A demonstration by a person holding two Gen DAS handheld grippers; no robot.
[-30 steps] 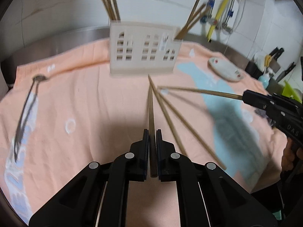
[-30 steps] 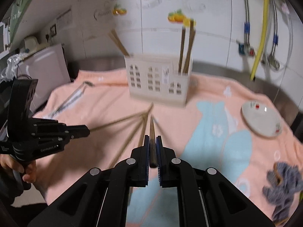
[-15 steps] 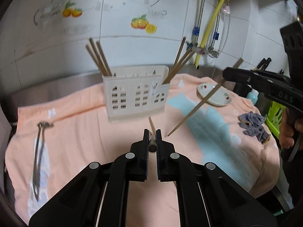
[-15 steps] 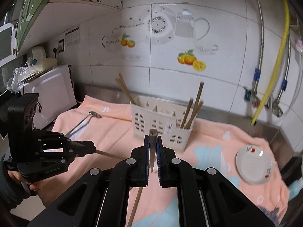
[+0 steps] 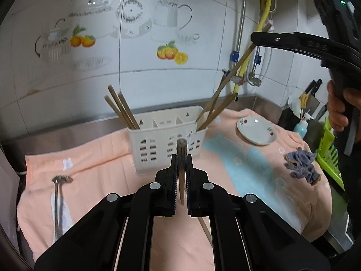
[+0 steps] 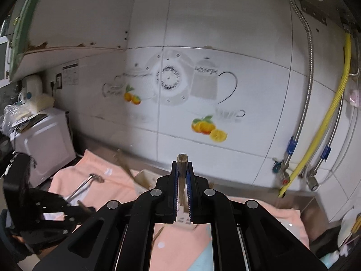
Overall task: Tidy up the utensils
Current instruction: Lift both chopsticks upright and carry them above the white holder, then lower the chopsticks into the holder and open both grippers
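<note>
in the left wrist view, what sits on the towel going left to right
metal ladle → white utensil caddy → small white plate → crumpled grey cloth

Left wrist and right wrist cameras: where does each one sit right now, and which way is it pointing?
Left wrist: on the left gripper, shut on a chopstick, facing the white utensil caddy; the right gripper and hand show.
Right wrist: on the right gripper, shut on a second chopstick, tilted toward the tiled wall.
Shared: caddy, peach towel, fruit decals.
</note>
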